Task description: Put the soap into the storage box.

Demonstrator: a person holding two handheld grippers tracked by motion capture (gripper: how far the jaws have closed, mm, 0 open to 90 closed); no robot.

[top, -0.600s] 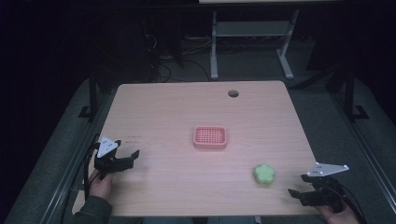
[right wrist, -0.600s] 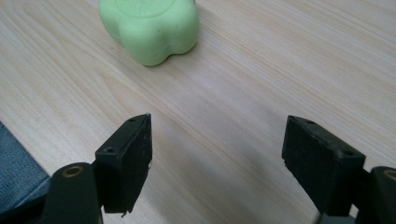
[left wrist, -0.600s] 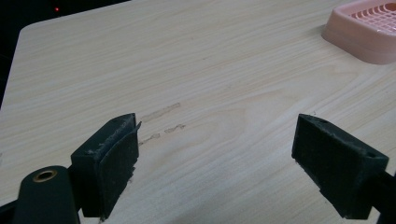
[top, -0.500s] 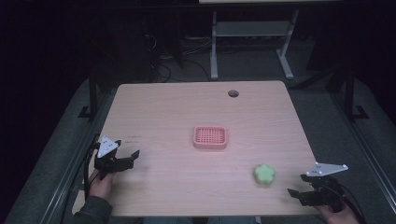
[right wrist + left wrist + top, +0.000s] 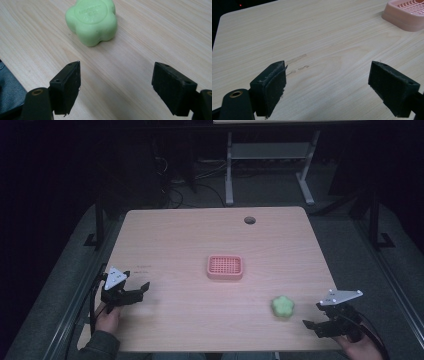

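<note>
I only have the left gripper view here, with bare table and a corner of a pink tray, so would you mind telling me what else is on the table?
Observer: A green flower-shaped soap lies near the table's front right, apart from the pink tray.
Operator: Thank you. Is the right gripper near it?
Observer: Yes, the right gripper points at it with jaws open, not touching it.
Operator: Does the tray hold anything?
Observer: No, the high view shows its grid bare.
</note>
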